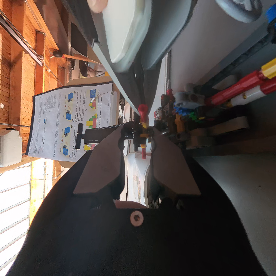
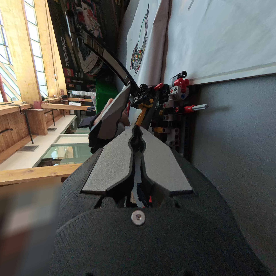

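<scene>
Evidently both hand-held grippers pinch 1 stiff, light, fragile brick assembly [image 1: 139, 132]: left hand-held gripper [image 1: 138, 134] its black-and-orange middle, right hand-held gripper [image 2: 136, 127] the red axle [image 1: 143, 152] tip.

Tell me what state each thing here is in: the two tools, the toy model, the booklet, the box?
Left tool: closed on a small black-and-yellow brick assembly, red axle through it.
Right tool: shut, tips pinching something red at the end of the yellow rod.
Toy model: partly built, resting on the grey table.
Booklet: lying open.
Set box: standing behind.
Instruction sheet: hanging up.
</scene>
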A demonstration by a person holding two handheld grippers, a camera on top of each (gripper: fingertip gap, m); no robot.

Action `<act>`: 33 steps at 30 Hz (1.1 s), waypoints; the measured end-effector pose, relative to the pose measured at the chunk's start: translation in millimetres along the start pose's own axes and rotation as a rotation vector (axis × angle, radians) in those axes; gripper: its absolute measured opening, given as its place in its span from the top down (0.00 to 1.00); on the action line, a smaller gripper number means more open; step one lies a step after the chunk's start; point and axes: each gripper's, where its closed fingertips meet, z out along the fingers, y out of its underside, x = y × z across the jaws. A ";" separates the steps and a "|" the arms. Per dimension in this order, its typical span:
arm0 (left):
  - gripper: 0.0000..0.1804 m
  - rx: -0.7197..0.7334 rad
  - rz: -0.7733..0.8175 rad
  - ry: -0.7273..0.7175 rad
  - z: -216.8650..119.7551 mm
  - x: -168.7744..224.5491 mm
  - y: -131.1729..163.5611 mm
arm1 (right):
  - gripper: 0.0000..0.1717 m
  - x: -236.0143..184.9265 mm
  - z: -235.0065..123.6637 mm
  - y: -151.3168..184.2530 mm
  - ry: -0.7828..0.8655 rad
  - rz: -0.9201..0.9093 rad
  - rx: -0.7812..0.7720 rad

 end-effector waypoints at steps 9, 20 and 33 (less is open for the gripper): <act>0.84 0.006 -0.022 0.005 -0.3 0.4 -0.3 | 1.00 11.0 5.5 -9.9 0.123 -0.093 0.013; 0.85 0.028 -0.040 -0.010 -0.7 0.2 -0.2 | 0.86 -7.9 -30.0 5.4 0.111 -0.415 -0.068; 0.85 0.050 -0.032 -0.029 -1.4 -0.1 0.2 | 0.94 -0.6 8.0 11.0 -0.107 -0.307 -0.317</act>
